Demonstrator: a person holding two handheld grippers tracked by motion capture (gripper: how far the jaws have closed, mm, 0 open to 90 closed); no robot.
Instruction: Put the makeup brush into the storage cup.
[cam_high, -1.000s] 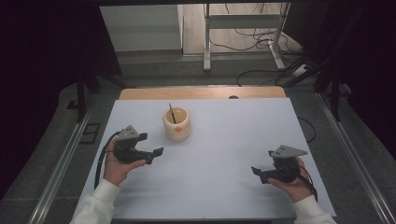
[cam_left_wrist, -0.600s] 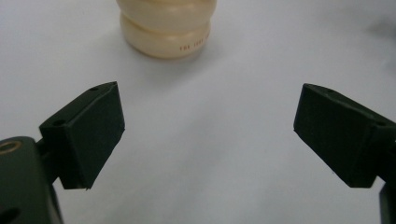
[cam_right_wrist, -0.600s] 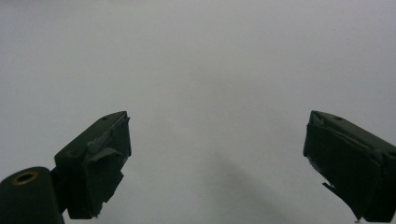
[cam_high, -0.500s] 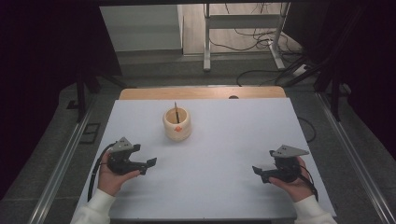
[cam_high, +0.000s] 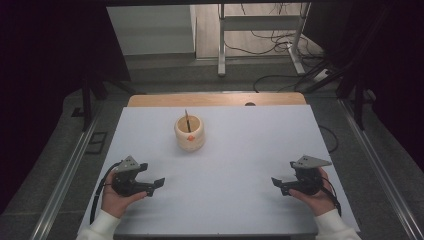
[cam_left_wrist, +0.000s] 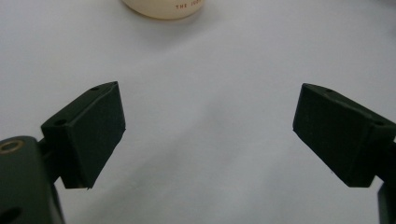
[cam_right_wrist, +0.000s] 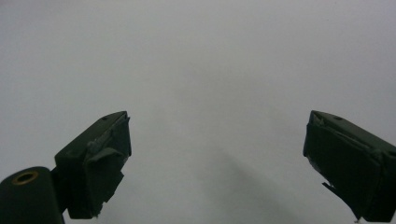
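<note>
Both the left gripper (cam_high: 156, 183) and the right gripper (cam_high: 276, 182) are resting wide-jawed, empty, near the cream cup (cam_high: 189, 133), possibly holding a brush.

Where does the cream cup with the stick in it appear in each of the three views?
High view: the cream cup stands upright on the white table, at centre and toward the far edge, ahead of the left claw.
Left gripper view: its base sits at the top edge, left of centre, beyond the open jaws.
Right gripper view: not in it.
Shared landmark: the white table surface.
</note>
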